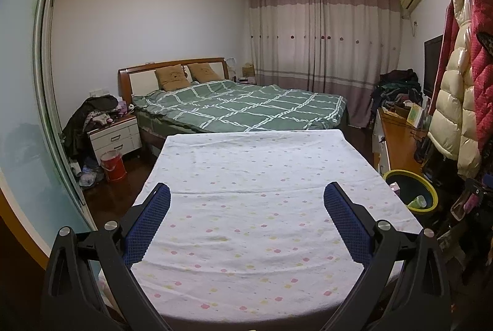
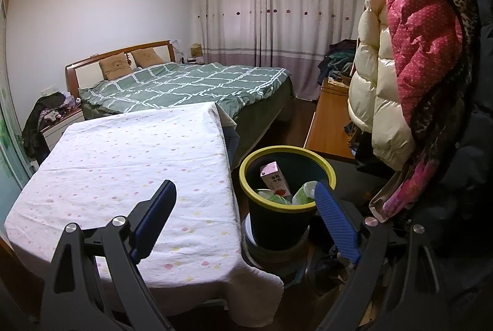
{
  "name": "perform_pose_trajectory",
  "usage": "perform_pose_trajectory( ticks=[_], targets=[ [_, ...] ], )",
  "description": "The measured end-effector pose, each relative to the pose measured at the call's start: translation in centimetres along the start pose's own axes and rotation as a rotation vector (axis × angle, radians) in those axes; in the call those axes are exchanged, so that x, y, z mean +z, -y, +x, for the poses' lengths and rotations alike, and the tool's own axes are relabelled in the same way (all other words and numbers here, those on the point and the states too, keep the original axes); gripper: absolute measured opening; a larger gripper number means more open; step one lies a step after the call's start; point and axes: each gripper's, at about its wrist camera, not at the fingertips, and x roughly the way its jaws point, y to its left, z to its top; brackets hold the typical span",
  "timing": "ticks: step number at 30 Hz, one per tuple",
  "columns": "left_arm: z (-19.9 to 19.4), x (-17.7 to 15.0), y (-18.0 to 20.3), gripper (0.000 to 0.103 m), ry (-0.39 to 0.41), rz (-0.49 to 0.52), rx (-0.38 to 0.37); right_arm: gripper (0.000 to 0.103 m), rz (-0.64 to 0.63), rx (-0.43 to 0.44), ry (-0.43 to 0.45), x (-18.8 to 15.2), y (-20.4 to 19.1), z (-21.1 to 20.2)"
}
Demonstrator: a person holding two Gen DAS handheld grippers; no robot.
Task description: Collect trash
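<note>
A dark trash bin with a yellow-green rim [image 2: 246, 177] stands on the floor to the right of the table; it also shows in the left wrist view [image 1: 431, 191]. Inside it lie a pink carton [image 2: 274, 178] and green-white cups [image 2: 303, 192]. My right gripper [image 2: 245, 191] is open and empty, its right finger over the bin's near rim. My left gripper [image 1: 246, 191] is open and empty above the table covered by a white dotted cloth [image 1: 246, 177]. No trash shows on the cloth.
A bed with a green checked cover [image 1: 240, 106] lies behind the table. A red bucket [image 1: 113, 166] and a nightstand [image 1: 114, 138] stand at the left. Coats [image 2: 400, 54] hang at the right above a wooden desk [image 2: 329, 121].
</note>
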Motion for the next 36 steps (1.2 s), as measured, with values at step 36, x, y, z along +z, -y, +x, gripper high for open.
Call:
perform_pose_trajectory(
  ticks=[36],
  targets=[
    [0.34,-0.37,-0.53,0.098,-0.002,0.002,0.011,0.086,-0.002,0.006,-0.006,-0.24,-0.28,0.14]
  ],
)
